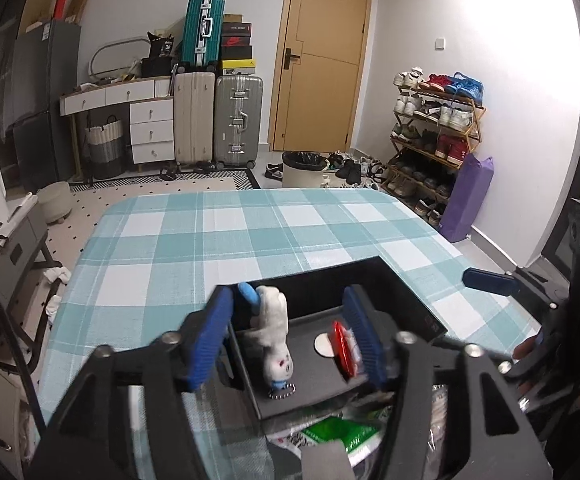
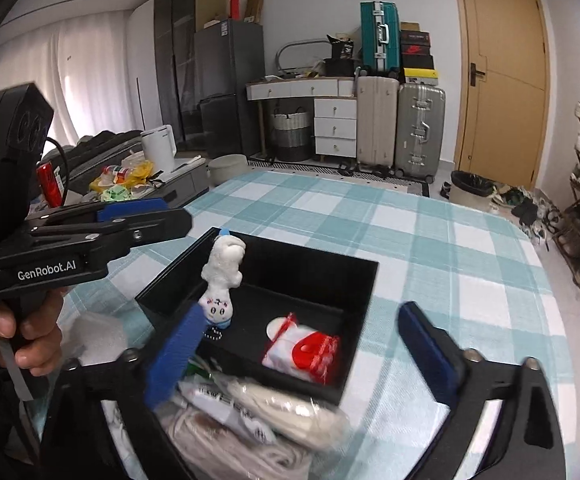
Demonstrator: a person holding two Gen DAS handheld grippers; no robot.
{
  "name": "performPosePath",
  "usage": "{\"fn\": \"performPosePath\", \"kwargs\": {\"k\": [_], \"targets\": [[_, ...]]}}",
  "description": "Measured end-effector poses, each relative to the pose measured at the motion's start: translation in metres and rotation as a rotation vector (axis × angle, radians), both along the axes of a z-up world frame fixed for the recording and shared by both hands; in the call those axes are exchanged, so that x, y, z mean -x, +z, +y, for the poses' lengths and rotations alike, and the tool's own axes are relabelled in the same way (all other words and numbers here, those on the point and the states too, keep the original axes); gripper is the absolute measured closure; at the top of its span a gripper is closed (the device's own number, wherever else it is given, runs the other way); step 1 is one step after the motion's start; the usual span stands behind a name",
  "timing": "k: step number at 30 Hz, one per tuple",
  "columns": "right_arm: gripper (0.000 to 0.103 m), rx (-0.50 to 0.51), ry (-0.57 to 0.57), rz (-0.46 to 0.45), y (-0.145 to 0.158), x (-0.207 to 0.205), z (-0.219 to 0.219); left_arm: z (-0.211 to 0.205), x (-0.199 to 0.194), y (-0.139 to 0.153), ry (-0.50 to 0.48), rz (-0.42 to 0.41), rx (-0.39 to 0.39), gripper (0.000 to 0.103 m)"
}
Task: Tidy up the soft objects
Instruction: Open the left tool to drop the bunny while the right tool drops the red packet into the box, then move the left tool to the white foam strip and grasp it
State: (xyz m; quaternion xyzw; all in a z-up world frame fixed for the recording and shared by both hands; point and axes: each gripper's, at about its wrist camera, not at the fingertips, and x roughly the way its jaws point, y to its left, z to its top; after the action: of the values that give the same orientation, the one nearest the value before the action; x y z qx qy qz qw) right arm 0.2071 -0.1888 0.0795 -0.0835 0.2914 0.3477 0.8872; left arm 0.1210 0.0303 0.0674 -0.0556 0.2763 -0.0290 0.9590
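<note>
left gripper jaws wide apart and empty over black box, right gripper likewise

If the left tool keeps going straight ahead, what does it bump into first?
Probably the black box: the left tool points into it, open, with the white plush toy nearest its line. Depth is hard to judge.

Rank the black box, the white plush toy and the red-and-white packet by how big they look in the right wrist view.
1. black box, clearly largest.
2. and 3. white plush toy and red-and-white packet look alike; I won't rank them.
</note>
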Motion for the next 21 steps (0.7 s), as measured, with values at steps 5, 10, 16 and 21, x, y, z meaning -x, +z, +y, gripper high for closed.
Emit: {"fn": "performPosePath", "kwargs": {"k": [5,10,16,21], "targets": [[0.001,-0.050,-0.040,0.027,0.003,0.012,-0.022,0.001,0.023,0.001,0.023,-0.036,0.000,0.005],[0.001,-0.134,-0.029,0.085,0.001,0.023,-0.039,-0.002,0.043,-0.004,0.031,-0.022,-0.036,0.000],[0.001,-0.140,-0.023,0.128,-0.005,0.036,-0.045,0.003,0.061,-0.012,0.045,-0.012,-0.010,0.000],[0.000,-0.098,-0.040,0.117,-0.007,0.047,-0.043,0.005,0.070,-0.021,0.059,0.007,0.008,0.000]]}}
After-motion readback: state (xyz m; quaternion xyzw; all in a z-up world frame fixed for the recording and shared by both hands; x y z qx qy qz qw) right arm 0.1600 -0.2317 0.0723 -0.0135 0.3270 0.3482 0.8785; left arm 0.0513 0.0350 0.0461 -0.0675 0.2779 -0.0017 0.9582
